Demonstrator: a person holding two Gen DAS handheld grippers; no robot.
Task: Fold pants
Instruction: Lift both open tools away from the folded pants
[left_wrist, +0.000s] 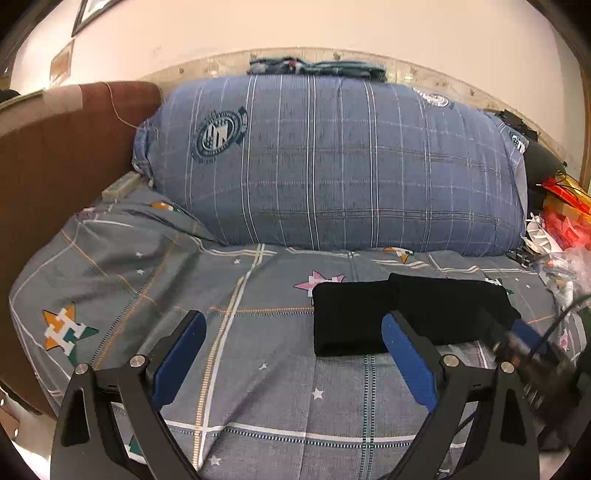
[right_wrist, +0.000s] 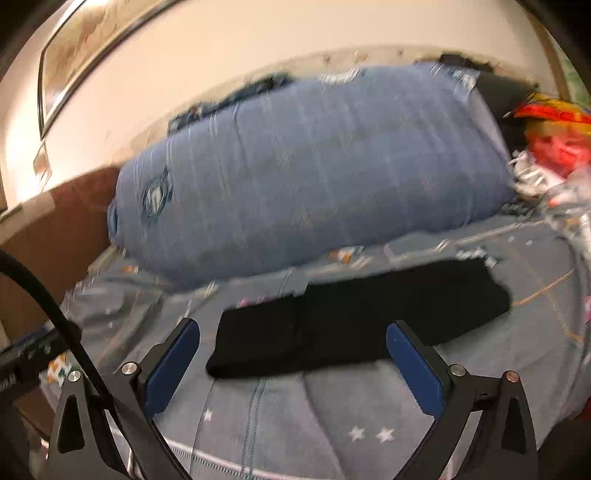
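Black folded pants (left_wrist: 406, 314) lie flat on bedsheet (left_wrist: 258, 387); both claws spread, empty.

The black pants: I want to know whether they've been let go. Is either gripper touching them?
Apart. In the right wrist view the right gripper stands open above the folded black pants, pads clear. The left gripper is open too, over the bedsheet.

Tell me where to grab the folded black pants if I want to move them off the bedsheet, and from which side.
Take the folded black pants at the rounded near-left end, which looks thickest and faces the left gripper. Come in low from the near side, one finger sliding under the fold and one over it, since the bundle lies flat on the bedsheet. The far side is probably blocked by the blue pillow.
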